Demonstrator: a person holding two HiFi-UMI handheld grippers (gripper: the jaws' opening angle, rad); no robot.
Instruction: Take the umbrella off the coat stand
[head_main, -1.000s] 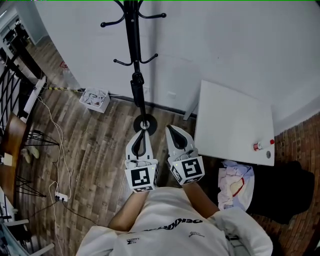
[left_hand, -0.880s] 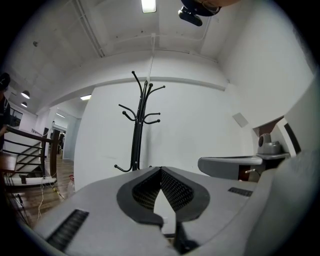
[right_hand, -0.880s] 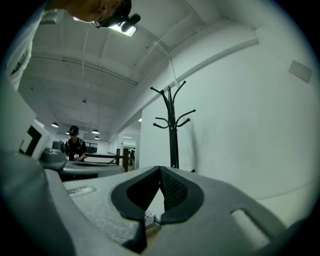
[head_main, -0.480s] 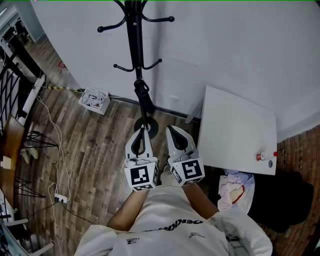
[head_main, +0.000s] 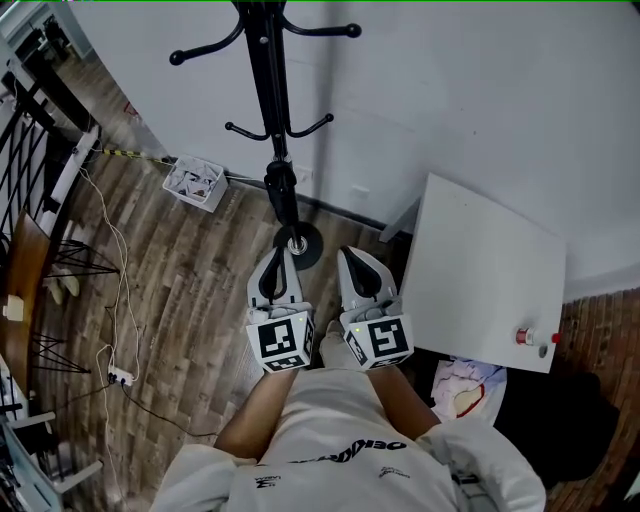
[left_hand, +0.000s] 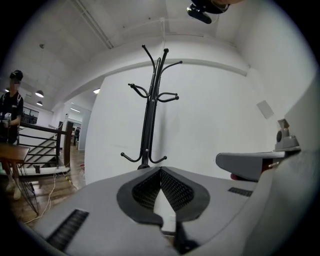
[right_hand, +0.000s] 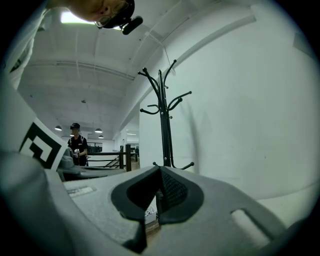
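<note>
Two clenched and empty, left claw (head_main: 281, 256), right claw (head_main: 352, 256), umbrella (head_main: 281, 186) on coat stand (head_main: 262, 60) just ahead

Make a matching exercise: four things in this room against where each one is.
1. coat stand
2. table
3. crate
4. power strip

A. far left, on the wood floor
B. upright, straight ahead, against the wall
C. at the foot of the wall, left of the stand
D. on the right, a small bottle near its corner

Pairs: 1-B, 2-D, 3-C, 4-A
</note>
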